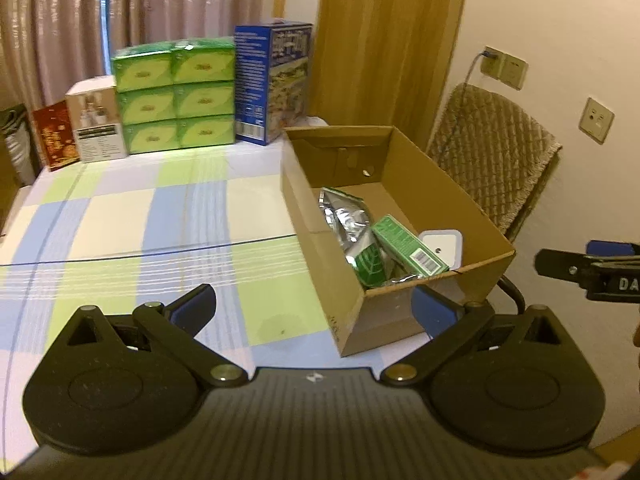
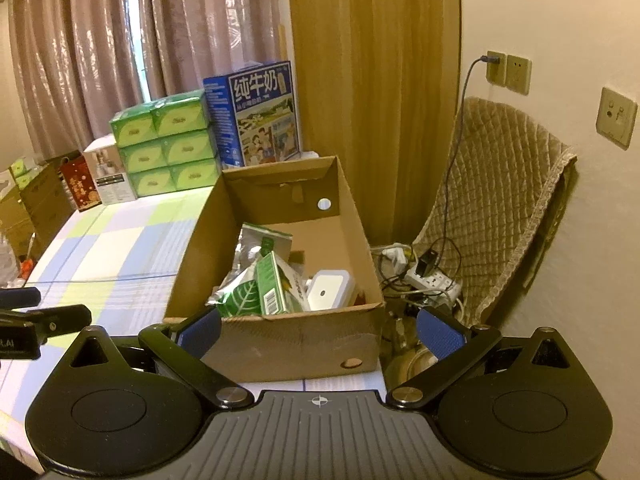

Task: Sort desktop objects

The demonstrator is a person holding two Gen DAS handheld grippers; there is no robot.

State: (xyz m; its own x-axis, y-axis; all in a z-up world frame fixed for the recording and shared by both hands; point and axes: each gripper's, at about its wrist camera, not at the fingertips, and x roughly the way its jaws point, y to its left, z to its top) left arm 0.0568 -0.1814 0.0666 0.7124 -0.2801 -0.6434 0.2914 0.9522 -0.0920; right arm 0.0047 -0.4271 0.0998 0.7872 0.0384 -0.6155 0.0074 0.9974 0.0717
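Note:
An open cardboard box [image 1: 384,312] stands at the right edge of the checked tablecloth [image 1: 160,216]. Inside lie a silver foil bag [image 1: 344,216], a green carton [image 1: 408,244] and a white lidded container [image 1: 440,244]. My left gripper [image 1: 316,308] is open and empty, hovering before the box's near left corner. My right gripper [image 2: 320,330] is open and empty too, just in front of the box's near wall [image 2: 280,344]. From this side the green carton [image 2: 272,284], a leaf-print bag [image 2: 240,296] and the white container [image 2: 330,288] show.
At the table's far end stand stacked green tissue packs [image 1: 176,96], a blue milk case [image 1: 272,80], a white box [image 1: 98,120] and a red bag [image 1: 54,140]. Right of the table is a chair with a quilted cover [image 2: 500,200], holding a power strip [image 2: 432,280] and cables.

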